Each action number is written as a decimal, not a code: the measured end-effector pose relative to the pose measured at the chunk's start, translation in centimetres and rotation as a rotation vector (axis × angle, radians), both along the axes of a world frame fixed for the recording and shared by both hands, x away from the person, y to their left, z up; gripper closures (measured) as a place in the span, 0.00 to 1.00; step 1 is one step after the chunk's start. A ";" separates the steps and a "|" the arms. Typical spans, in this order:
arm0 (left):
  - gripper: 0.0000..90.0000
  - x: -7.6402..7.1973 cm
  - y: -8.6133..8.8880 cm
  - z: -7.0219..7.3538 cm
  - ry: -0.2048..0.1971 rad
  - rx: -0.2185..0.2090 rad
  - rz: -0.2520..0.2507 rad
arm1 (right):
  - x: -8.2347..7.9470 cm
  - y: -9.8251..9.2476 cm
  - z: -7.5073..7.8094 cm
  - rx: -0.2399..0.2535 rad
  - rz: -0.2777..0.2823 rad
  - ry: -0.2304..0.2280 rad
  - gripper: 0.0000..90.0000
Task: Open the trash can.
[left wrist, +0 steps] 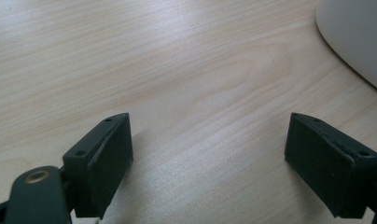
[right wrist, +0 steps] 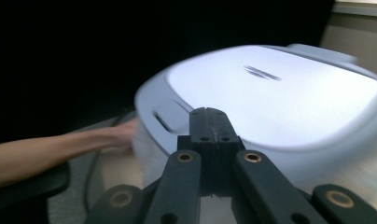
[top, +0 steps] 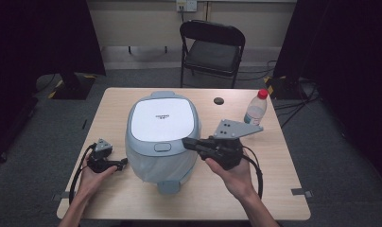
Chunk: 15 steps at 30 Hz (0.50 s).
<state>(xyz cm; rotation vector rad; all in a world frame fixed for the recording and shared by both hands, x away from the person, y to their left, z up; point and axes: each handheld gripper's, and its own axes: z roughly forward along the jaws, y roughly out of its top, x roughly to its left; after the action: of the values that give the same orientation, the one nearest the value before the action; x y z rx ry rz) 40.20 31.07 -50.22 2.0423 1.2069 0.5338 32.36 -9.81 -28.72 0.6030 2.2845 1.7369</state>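
Hands at the frame's bottom are flanking the rice cooker [top: 163,139], sitting mid-table, long axis running bottom to top, latch facing the bottom edge. Right gripper [top: 188,143] is hovering clenched, nothing between its jaws, by the latch; left gripper [top: 122,162] is resting released beside the cooker's lower left.

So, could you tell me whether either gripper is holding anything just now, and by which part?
Nothing is held. The left gripper is open over bare table; the right gripper is shut on nothing, beside the rice cooker.
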 end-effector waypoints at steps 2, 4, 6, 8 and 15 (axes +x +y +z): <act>0.16 0.0 0.0 0.0 -0.001 0.000 -0.003 | 0.1 1.2 0.2 -0.002 0.042 0.008 1.00; 0.16 0.1 0.1 0.0 -0.002 0.003 -0.006 | 0.3 2.4 0.2 -0.016 0.071 0.008 1.00; 0.16 0.1 0.1 0.0 -0.002 0.003 -0.007 | 0.3 3.4 0.0 -0.028 0.095 0.013 1.00; 0.16 0.0 0.1 0.0 -0.001 0.003 -0.007 | 0.5 4.1 -0.1 -0.037 0.102 0.013 1.00; 0.16 0.1 0.1 0.0 -0.002 0.003 -0.007 | 0.8 4.9 -0.4 -0.050 0.104 0.003 1.00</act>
<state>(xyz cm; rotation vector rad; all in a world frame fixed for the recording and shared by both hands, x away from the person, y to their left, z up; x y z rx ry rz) 40.25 31.13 -50.22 2.0474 1.1980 0.5347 33.11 -4.89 -29.09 0.4866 2.3932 1.7193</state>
